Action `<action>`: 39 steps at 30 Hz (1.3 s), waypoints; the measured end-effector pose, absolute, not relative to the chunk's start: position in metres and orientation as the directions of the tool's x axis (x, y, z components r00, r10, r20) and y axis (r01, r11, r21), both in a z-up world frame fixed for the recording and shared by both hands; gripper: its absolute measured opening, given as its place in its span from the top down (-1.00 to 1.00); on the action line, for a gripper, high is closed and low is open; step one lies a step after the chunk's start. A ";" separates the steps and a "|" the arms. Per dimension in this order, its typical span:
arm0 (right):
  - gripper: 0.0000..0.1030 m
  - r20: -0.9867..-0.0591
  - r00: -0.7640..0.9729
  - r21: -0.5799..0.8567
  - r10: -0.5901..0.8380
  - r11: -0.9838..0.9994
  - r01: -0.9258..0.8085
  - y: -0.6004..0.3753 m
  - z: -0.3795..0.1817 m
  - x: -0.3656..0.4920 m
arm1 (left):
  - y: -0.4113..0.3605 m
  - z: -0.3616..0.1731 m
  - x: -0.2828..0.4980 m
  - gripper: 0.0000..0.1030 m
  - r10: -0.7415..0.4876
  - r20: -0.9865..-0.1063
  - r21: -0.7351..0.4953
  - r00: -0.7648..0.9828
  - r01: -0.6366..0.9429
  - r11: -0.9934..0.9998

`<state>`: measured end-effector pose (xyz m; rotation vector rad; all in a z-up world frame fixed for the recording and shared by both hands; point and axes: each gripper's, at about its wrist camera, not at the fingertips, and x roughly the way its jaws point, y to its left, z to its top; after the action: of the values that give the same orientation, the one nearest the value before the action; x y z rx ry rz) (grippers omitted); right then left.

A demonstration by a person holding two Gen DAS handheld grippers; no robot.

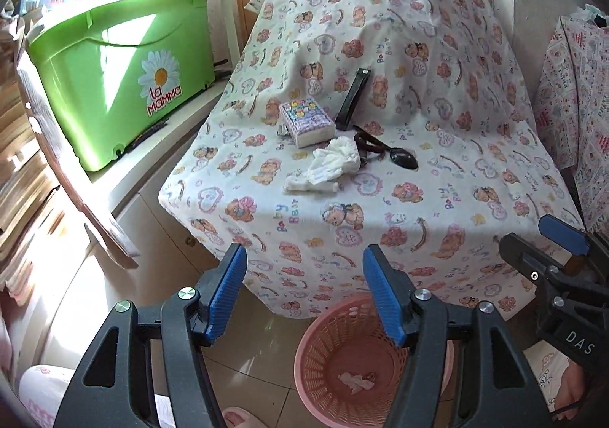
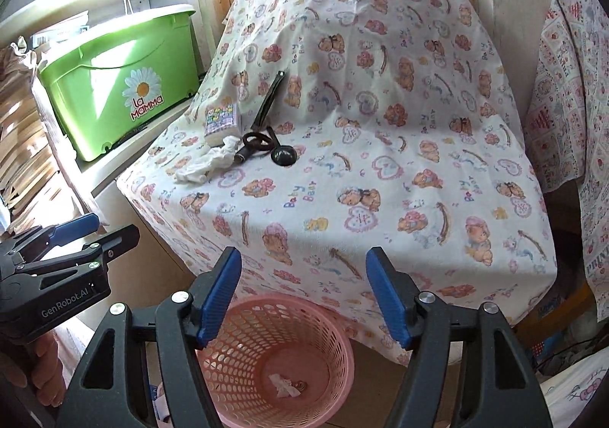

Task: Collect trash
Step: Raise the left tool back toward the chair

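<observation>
Crumpled tissue [image 2: 213,161] lies on the bear-print cloth [image 2: 380,180] above a pink basket [image 2: 327,336].

One pink basket [image 1: 342,363], one tissue pack [image 1: 306,121], two crumpled tissues [image 1: 335,161], one spoon [image 1: 403,158].

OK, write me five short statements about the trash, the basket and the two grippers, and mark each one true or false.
1. The pink basket stands on the floor in front of the covered table. True.
2. The basket is empty. False: a small crumpled scrap lies at its bottom.
3. A crumpled white tissue lies on the table beside the tissue pack. True.
4. The left gripper is holding the tissue. False: its fingers are apart and hold nothing.
5. The right gripper is shut. False: its fingers are spread wide above the basket.
</observation>
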<state>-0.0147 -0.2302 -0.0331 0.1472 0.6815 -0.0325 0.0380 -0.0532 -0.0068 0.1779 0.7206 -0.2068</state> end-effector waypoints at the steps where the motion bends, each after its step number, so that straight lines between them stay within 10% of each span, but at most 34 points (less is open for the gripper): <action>1: -0.41 -0.619 0.785 0.118 0.017 0.990 0.072 -0.231 -0.028 -0.013 | -0.055 -0.001 0.041 -0.24 -0.130 -0.660 0.093 0.740 0.252 0.963; 17: -0.45 -0.505 0.862 0.034 -0.054 0.996 0.083 -0.259 0.031 0.039 | -0.045 0.029 0.104 -0.43 -0.107 -0.654 0.072 0.749 0.203 0.977; 22: -0.43 -0.527 0.846 0.055 -0.084 0.990 0.133 -0.271 0.007 0.042 | -0.042 0.008 0.109 -0.50 -0.094 -0.699 0.069 0.709 0.198 0.978; 25: -0.07 -0.542 0.834 0.060 -0.099 0.986 0.156 -0.278 -0.008 0.045 | -0.039 -0.003 0.113 -0.57 -0.110 -0.725 0.038 0.680 0.199 0.979; 39: -0.06 -0.600 0.799 0.098 -0.052 0.986 0.138 -0.293 -0.023 0.054 | -0.065 -0.041 0.159 -0.64 -0.149 -0.812 0.032 0.565 0.297 0.954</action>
<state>0.0541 -0.2927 -0.0229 0.1393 0.6381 -0.1020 0.1590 -0.0649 -0.0406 0.1721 0.9352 -0.2642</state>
